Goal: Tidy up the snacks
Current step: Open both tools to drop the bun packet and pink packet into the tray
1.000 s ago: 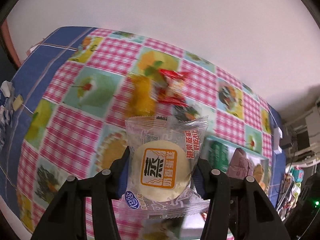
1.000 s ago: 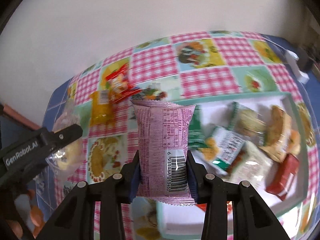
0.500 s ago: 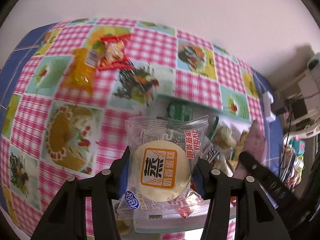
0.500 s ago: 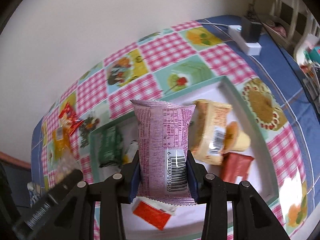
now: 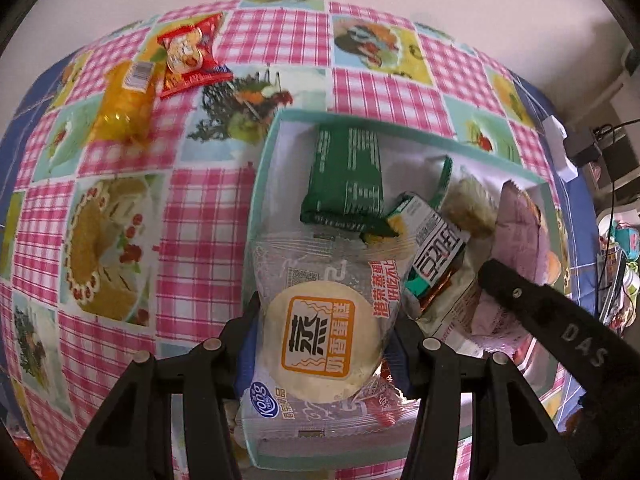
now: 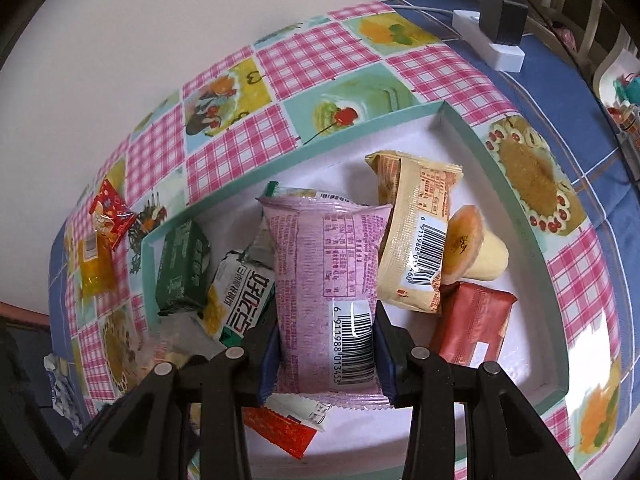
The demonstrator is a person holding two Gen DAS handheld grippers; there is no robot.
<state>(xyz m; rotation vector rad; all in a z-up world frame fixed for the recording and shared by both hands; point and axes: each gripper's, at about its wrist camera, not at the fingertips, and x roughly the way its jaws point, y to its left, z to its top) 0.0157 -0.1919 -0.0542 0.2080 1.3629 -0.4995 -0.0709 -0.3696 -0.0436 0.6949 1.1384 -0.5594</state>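
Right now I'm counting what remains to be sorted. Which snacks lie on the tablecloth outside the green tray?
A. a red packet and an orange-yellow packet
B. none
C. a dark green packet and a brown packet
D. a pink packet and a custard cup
A: the red packet and the orange-yellow packet lie on the tablecloth, left of the tray.

Looks like a home, lived-in room. Table against a plain wall with a pink-check fruit-and-cake oilcloth [image 6: 340, 56], white power strip [image 6: 490, 38] with a plugged-in adapter upper right, household clutter [image 5: 618, 264] at right edge.
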